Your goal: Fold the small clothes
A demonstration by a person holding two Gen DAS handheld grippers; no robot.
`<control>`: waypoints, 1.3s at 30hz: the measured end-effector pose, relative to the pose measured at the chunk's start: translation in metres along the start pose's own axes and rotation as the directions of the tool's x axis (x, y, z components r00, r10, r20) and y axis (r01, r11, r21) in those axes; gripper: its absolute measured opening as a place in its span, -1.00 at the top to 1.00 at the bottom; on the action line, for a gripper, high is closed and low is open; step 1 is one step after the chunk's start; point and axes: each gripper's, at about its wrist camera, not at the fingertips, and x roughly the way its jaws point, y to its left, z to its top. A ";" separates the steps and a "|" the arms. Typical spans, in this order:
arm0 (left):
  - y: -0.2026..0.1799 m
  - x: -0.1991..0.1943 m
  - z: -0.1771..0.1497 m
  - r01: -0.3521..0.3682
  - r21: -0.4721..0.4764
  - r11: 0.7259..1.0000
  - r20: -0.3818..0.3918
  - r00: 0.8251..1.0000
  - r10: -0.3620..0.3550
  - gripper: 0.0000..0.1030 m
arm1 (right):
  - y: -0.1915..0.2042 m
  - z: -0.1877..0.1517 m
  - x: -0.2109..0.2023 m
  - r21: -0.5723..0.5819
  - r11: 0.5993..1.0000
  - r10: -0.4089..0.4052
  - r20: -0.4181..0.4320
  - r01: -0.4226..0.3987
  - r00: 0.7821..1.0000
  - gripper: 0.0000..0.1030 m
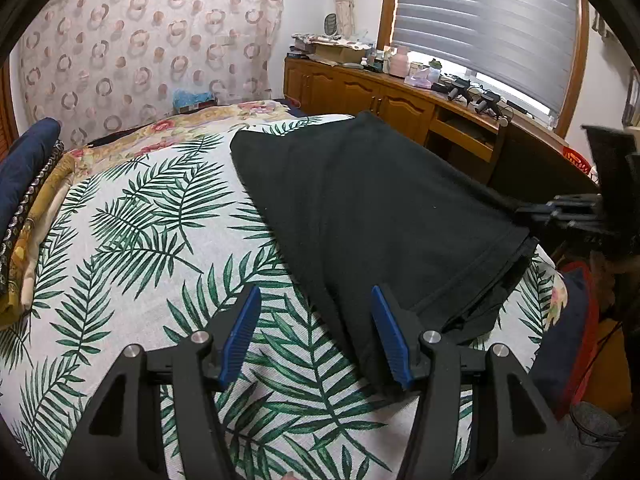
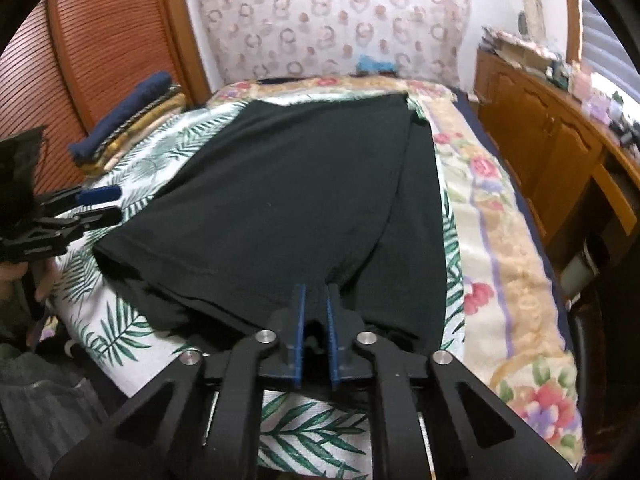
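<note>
Black garment [image 2: 288, 200] lies flat on leaf-print bedspread [image 1: 140, 248], long axis running from near hem toward headboard end of bed. Right gripper [image 2: 316, 312] sits at near hem, clenched on pinch of black cloth between blue pads. Left gripper [image 1: 316, 332] released, jaws apart over bedspread, nothing between them; garment's near left corner just beside its right finger [image 1: 390, 336]. Judgement: left gripper must shift slightly right onto that corner; then fold would run along long axis.

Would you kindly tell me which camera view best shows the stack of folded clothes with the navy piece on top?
The right wrist view: the stack of folded clothes sits whole against the slatted door. The left wrist view crops it at the frame's left edge.
</note>
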 end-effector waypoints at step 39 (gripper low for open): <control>-0.020 0.019 -0.009 0.094 -0.010 0.995 -0.102 0.990 -0.095 -0.09 | -0.037 -0.031 0.006 0.114 0.986 -0.118 -0.053 0.124 0.992 0.06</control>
